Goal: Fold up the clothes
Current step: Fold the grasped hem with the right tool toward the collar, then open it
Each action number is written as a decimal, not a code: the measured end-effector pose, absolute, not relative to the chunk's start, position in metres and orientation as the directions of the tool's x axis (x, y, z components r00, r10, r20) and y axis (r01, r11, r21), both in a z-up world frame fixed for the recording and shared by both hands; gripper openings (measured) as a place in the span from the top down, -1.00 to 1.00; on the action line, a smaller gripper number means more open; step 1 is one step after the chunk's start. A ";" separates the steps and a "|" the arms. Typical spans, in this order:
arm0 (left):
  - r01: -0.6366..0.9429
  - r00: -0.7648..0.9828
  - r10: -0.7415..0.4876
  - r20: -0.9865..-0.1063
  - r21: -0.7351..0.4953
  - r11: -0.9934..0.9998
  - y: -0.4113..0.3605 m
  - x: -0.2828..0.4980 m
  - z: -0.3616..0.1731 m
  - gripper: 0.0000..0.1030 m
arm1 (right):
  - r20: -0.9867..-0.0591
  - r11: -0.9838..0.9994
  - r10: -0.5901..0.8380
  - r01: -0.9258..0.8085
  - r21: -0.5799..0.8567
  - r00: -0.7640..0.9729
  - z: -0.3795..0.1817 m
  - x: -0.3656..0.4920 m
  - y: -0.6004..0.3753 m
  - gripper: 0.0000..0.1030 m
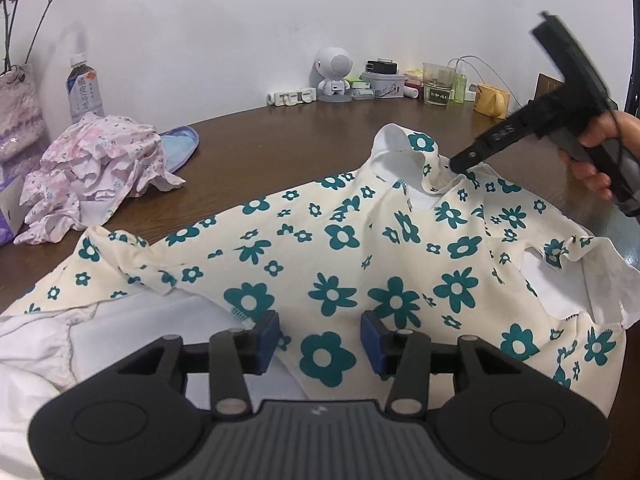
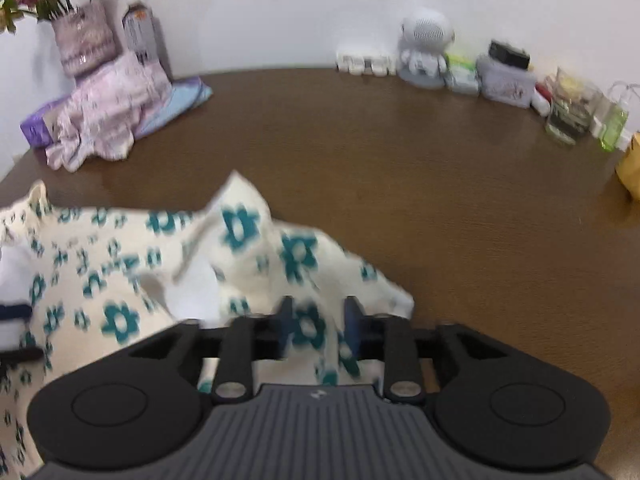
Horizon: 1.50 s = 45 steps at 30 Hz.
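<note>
A cream top with teal flowers (image 1: 360, 248) lies spread on the brown table (image 1: 280, 140), its white inside showing at the collar (image 1: 400, 148) and at the near left. My left gripper (image 1: 320, 338) hovers open over the near hem, and the flat fabric shows between its blue pads (image 1: 268, 336). A hand (image 1: 600, 152) holds my right gripper (image 1: 456, 166), whose tip is at the collar's right side. In the blurred right wrist view, the right gripper (image 2: 319, 320) stands open with bunched floral fabric (image 2: 308, 328) between its fingers.
A crumpled pink floral garment (image 1: 96, 176) and a blue cloth (image 1: 180, 148) lie at the back left by a bottle (image 1: 84, 88) and a vase (image 1: 18, 108). Along the wall stand a white figure (image 1: 334, 76), a tin (image 1: 382, 84), a glass (image 1: 438, 84) and a yellow mug (image 1: 490, 98).
</note>
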<state>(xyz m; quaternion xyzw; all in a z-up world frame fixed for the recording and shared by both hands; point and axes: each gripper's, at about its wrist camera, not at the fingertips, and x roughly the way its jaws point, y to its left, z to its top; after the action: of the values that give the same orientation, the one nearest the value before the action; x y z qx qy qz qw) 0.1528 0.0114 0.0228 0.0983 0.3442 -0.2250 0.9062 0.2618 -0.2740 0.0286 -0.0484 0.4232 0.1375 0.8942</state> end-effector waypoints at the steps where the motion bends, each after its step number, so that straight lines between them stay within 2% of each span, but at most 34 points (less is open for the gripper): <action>1: 0.475 0.663 -0.341 -0.667 0.023 0.880 0.012 0.153 0.023 0.14 | -0.774 0.958 0.195 -0.285 0.020 0.603 0.028 0.266 -0.270 0.42; 4: 0.474 0.666 -0.343 -0.662 0.021 0.880 0.012 0.152 0.022 0.14 | -0.811 0.961 0.174 -0.277 0.016 0.559 0.016 0.281 -0.264 0.46; 6: 0.474 0.667 -0.343 -0.661 0.022 0.880 0.012 0.152 0.021 0.14 | -0.801 0.962 0.180 -0.272 0.022 0.571 0.016 0.282 -0.265 0.99; 13: 0.472 0.672 -0.343 -0.656 0.023 0.881 0.012 0.150 0.021 0.14 | -0.776 0.977 0.135 -0.212 0.001 0.616 0.019 0.284 -0.278 0.99; 16: 0.470 0.675 -0.344 -0.653 0.022 0.882 0.012 0.149 0.020 0.14 | -0.788 0.976 0.146 -0.215 0.018 0.598 0.019 0.282 -0.276 0.88; 17: 0.469 0.676 -0.344 -0.651 0.020 0.883 0.013 0.149 0.020 0.14 | -0.784 0.976 0.159 -0.213 0.035 0.601 0.022 0.278 -0.277 0.76; 18: 0.468 0.677 -0.344 -0.650 0.020 0.883 0.013 0.149 0.020 0.14 | -0.778 0.976 0.172 -0.214 0.050 0.604 0.025 0.273 -0.278 0.50; 20: 0.468 0.678 -0.344 -0.649 0.021 0.884 0.013 0.149 0.020 0.14 | -0.776 0.975 0.178 -0.214 0.057 0.605 0.028 0.260 -0.279 0.29; 22: 0.465 0.680 -0.341 -0.649 0.022 0.885 0.013 0.149 0.019 0.14 | -0.787 0.976 0.169 -0.212 0.050 0.593 0.026 0.249 -0.280 0.29; 23: 0.464 0.681 -0.340 -0.649 0.023 0.886 0.012 0.149 0.019 0.14 | -0.796 0.975 0.166 -0.216 0.046 0.582 0.024 0.243 -0.280 0.36; 24: 0.462 0.682 -0.338 -0.648 0.024 0.886 0.012 0.149 0.019 0.14 | -0.806 0.972 0.167 -0.231 0.039 0.567 0.021 0.238 -0.279 0.75; 25: 0.460 0.684 -0.336 -0.648 0.025 0.887 0.012 0.149 0.019 0.14 | -0.812 0.969 0.165 -0.246 0.027 0.560 0.018 0.234 -0.277 0.90; 26: 0.458 0.685 -0.335 -0.647 0.025 0.889 0.012 0.149 0.019 0.14 | -0.806 0.965 0.157 -0.262 0.002 0.571 0.018 0.229 -0.274 0.97; 29: 0.454 0.687 -0.333 -0.645 0.024 0.890 0.013 0.148 0.019 0.14 | -0.810 0.964 0.133 -0.264 -0.027 0.570 0.020 0.229 -0.276 0.97; 31: 0.453 0.689 -0.332 -0.644 0.026 0.891 0.012 0.148 0.019 0.14 | -0.819 0.968 0.135 -0.250 -0.010 0.558 0.024 0.228 -0.278 0.92; 33: 0.452 0.691 -0.330 -0.644 0.028 0.891 0.012 0.148 0.019 0.14 | -0.810 0.970 0.150 -0.244 0.008 0.567 0.030 0.218 -0.279 0.55; 35: 0.451 0.692 -0.329 -0.643 0.029 0.892 0.012 0.147 0.019 0.14 | -0.812 0.964 0.173 -0.265 0.023 0.558 0.034 0.202 -0.277 0.31; 40: 0.450 0.694 -0.328 -0.641 0.031 0.892 0.012 0.147 0.018 0.14 | -0.846 0.969 0.146 -0.248 0.017 0.512 0.026 0.168 -0.275 0.31; 41: 0.450 0.694 -0.328 -0.641 0.030 0.892 0.013 0.147 0.018 0.14 | -0.851 0.969 0.137 -0.246 0.010 0.507 0.024 0.163 -0.275 0.33; 44: 0.450 0.693 -0.329 -0.642 0.028 0.892 0.013 0.147 0.018 0.14 | -0.852 0.958 0.117 -0.283 -0.037 0.510 0.023 0.155 -0.270 0.95; 45: 0.450 0.693 -0.329 -0.641 0.028 0.893 0.013 0.147 0.018 0.14 | -0.854 0.956 0.102 -0.287 -0.058 0.511 0.025 0.155 -0.273 0.96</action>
<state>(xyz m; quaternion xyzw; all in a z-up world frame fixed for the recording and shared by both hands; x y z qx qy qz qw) 0.1469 0.0133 0.0182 0.0918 0.3289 -0.2129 0.9155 0.1551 -0.2726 0.0246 -0.0961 0.4815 0.1123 0.8639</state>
